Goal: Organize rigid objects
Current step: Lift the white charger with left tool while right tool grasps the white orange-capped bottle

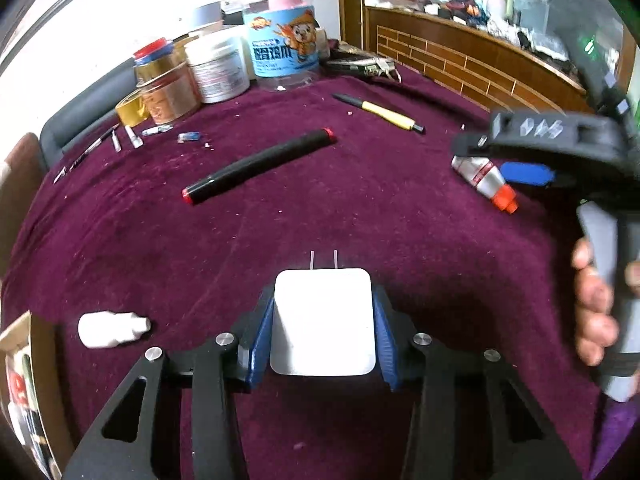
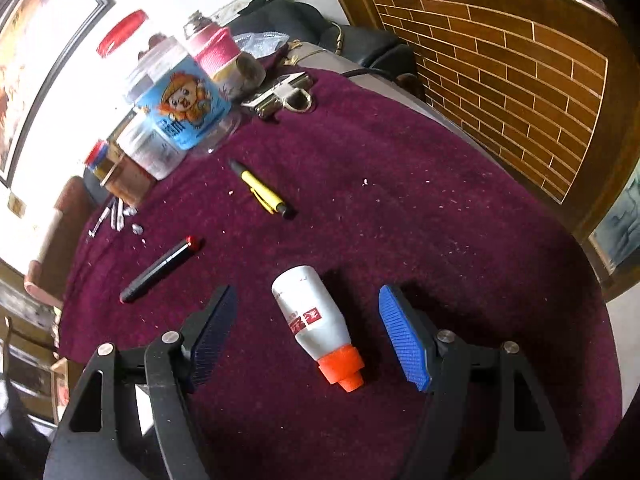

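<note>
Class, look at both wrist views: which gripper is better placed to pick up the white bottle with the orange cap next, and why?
The right gripper. Its jaws stand open on either side of the white bottle with the orange cap, not yet touching it. The left gripper is already clamped on the white charger.

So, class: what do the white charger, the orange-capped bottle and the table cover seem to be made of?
Charger: smooth matte white plastic, likely; two metal prongs. Bottle: glossy white plastic, it seems, with an orange cap. Cover: maroon fabric, probably velvet; fuzzy nap holding lint.
</note>
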Motion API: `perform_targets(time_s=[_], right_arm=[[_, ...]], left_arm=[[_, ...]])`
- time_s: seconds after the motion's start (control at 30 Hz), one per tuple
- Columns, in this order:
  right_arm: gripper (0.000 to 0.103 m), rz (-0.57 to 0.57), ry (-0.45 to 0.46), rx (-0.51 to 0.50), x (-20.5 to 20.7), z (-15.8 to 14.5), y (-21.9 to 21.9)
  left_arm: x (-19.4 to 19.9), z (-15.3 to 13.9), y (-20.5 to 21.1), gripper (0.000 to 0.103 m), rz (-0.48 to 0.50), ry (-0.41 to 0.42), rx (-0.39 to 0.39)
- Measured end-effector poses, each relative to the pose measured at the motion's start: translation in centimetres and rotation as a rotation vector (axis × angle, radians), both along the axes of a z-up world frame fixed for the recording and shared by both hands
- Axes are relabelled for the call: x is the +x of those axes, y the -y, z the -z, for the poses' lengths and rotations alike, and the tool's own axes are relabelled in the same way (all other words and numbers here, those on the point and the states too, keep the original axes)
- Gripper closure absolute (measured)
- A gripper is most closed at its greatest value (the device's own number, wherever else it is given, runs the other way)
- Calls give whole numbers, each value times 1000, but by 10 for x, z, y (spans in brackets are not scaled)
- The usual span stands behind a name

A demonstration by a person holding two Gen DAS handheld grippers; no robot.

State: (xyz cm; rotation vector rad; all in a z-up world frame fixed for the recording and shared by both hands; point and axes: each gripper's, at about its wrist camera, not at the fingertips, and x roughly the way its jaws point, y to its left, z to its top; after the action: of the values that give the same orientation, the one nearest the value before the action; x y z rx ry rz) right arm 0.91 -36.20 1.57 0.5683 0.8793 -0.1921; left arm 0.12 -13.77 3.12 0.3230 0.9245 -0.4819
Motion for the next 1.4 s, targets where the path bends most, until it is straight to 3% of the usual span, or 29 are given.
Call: perform_targets(time_s=[0.27,0.37,0.5,0.63,0.7,0.73,1.0,1.13,1.4], right_arm=[[30,5,-37,-110,5,3,-10],[30,-11,-62,-205,9,5,-21],[44,-23,-115,-379,14,9,-39],[55,-28,-100,-387,12,9,-37],[75,-18,-91,-394,10,8,-36],[76,-14,-90,-399,9,9,-36],[79,36,-63,-379,5,7,-37],[79,44,-64,-398,3,4,-39],[79,-23,-22,-356,-24,-24,-68]], left_arm=[[-18,-14,-21,64,-16,-21,-59],[-26,-18,-33,64,-28,-28,-80],[-41,-33,-64,64,-72,-6,-118],[-58,-56,-114,63,-148,54,-141],[-66,-66,-143,63,-198,81,-156],[-69,-70,-156,63,-220,88,-163],[-101,-78,-286,63,-503,159,-184],[-113,-68,-353,63,-661,140,-180],[-123,-41,-421,63,-804,122,-165]])
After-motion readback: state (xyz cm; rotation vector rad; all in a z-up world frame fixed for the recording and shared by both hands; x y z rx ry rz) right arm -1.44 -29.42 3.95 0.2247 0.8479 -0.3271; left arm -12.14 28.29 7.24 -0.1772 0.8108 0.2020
